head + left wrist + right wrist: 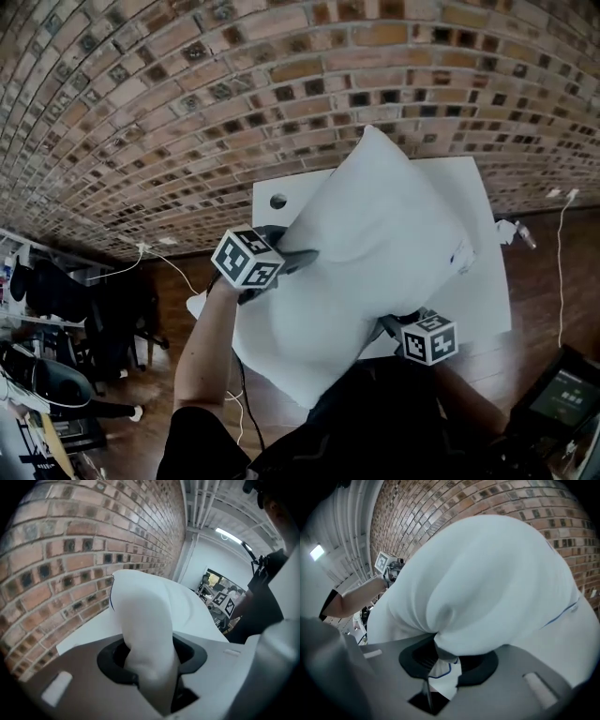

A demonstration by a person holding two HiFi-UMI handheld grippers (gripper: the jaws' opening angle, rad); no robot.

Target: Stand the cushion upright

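Observation:
A large white cushion point(375, 244) with thin blue piping is tilted up off the white table point(487, 281), its top corner leaning toward the brick wall. My left gripper point(292, 255) is shut on the cushion's left edge; in the left gripper view a fold of cushion point(145, 634) is pinched between the jaws. My right gripper point(394, 326) is shut on the cushion's near lower corner, and in the right gripper view that bunched corner of the cushion point(487, 597) fills the jaws.
A brick wall point(187, 84) rises behind the table. The table has a round hole point(278, 201) near its far left corner. Cables point(562, 244) trail on the wooden floor at right. A chair and clutter point(56, 309) stand at left; a screen point(567, 394) sits at lower right.

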